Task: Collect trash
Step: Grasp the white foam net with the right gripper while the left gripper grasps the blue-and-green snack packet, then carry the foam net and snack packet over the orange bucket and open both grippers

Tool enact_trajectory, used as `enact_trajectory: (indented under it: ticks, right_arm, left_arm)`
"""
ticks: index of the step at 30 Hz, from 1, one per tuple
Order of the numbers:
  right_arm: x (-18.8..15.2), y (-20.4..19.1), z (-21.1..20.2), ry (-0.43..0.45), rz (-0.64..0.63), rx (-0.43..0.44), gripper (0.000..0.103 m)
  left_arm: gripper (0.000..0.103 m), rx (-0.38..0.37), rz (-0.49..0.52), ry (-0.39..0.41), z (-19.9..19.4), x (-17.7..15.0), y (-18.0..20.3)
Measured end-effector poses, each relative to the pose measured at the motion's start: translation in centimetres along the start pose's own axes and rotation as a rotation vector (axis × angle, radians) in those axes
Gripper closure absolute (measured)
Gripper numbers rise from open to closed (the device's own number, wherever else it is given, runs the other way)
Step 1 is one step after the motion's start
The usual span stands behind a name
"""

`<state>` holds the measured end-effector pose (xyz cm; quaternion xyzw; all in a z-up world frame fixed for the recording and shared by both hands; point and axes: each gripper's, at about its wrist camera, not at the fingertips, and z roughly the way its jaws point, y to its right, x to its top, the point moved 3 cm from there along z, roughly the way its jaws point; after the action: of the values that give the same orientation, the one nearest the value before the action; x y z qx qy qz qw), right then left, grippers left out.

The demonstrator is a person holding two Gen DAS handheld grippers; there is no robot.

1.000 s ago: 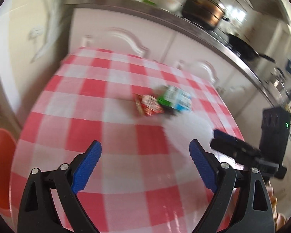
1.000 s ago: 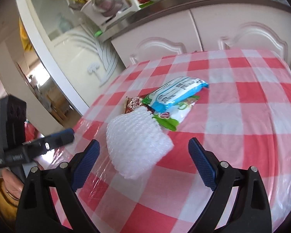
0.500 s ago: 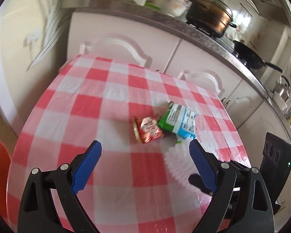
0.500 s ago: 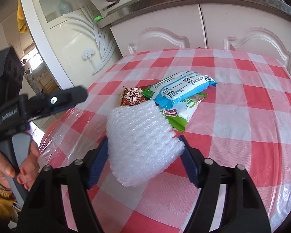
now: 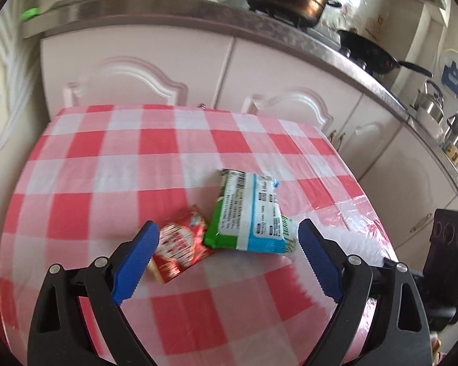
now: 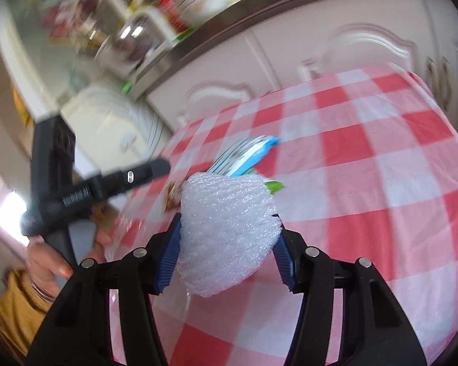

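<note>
Right tool [image 6: 226,244] clamped on white foam net [image 6: 229,228], just short of the wrappers [image 6: 247,155].

Barcode + small print are showing on the green-blue snack packet [image 5: 247,213] between left claw's fingers, too blurred to read.

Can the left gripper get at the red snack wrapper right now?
Probably yes: the left gripper is open, and the red snack wrapper lies uncovered between its fingers, only its right edge tucked under the green-and-blue packet.
</note>
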<state>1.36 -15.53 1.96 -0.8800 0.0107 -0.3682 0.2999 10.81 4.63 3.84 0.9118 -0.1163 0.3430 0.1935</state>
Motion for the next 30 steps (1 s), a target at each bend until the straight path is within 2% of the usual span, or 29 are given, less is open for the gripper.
enact_trajectory:
  ticks: [4, 9, 15, 20, 25, 30]
  right_arm:
    - [1.1, 3.5, -2.0, 0.074, 0.106, -0.038, 0.047]
    - [1.8, 5.9, -3.7, 0.141, 0.175, -0.052, 0.047]
    - [2.0, 6.2, -3.6, 0.140, 0.183, -0.035, 0.047]
    - [1.8, 6.2, -3.4, 0.132, 0.183, -0.027, 0.047]
    - [1.7, 6.3, -3.4, 0.133, 0.191, -0.023, 0.047]
    - [1.7, 6.3, -3.4, 0.130, 0.190, -0.023, 0.047]
  left_arm:
    - [0.012, -0.023, 0.051, -0.048, 2.3, 0.3, 1.8]
    - [0.012, -0.010, 0.106, -0.091, 5.1, 0.8, 3.4]
    - [0.012, 0.030, 0.095, -0.129, 7.9, 1.8, 3.4]
    - [0.012, 0.033, 0.086, -0.143, 8.9, 2.0, 3.4]
    - [0.027, 0.052, 0.060, -0.174, 10.0, 1.7, 2.9]
    - [0.040, 0.055, 0.034, -0.162, 9.9, 1.7, 2.7]
